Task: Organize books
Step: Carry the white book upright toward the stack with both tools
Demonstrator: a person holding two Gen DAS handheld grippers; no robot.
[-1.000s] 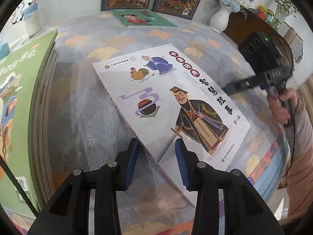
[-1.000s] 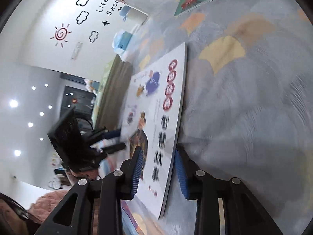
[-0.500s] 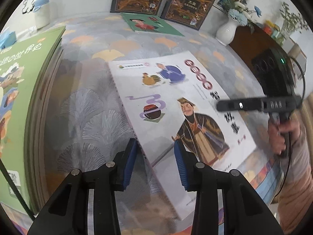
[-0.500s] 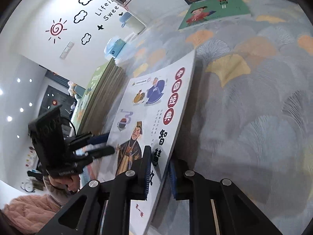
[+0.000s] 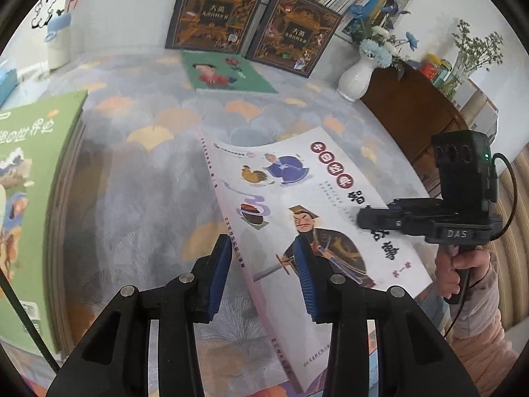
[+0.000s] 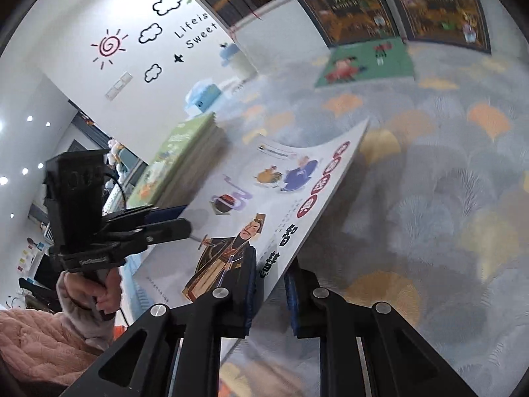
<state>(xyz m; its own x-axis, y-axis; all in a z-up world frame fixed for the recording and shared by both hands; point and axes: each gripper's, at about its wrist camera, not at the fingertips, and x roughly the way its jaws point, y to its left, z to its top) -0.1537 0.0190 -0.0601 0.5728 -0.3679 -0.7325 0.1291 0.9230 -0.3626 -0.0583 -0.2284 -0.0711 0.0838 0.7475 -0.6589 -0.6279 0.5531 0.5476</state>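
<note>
While both grippers work the white book (image 5: 317, 218), step in hand looks like the pick-up: book's tilted off the carpet (image 5: 139, 198), far corner curling, spine side toward the left tool. Right gripper (image 6: 269, 294) has jaws nearly closed, pinching the book's open edge w/ pads on both faces, so that side is held for sure. Left gripper (image 5: 261, 278) straddles the spine edge; jaws only partly closed, gap visible btwn left pad and spine, so can't tell if it really bites or just brackets it.

Book sits mid-carpet, clear of the green stack (image 5: 29, 198) at left and well apart from the green book (image 5: 224, 72) lying flat by the two dark books (image 5: 215, 6) leaning on the shelf.

Judgement: lift phase, early in the task overall, since other books lie loose on the floor. Next move prob needs a firm hold on the spine side too, then carry the book level toward a stack or the shelf w/o letting the thin cover sag or slip from the right pinch. Destination not clear from the views.
</note>
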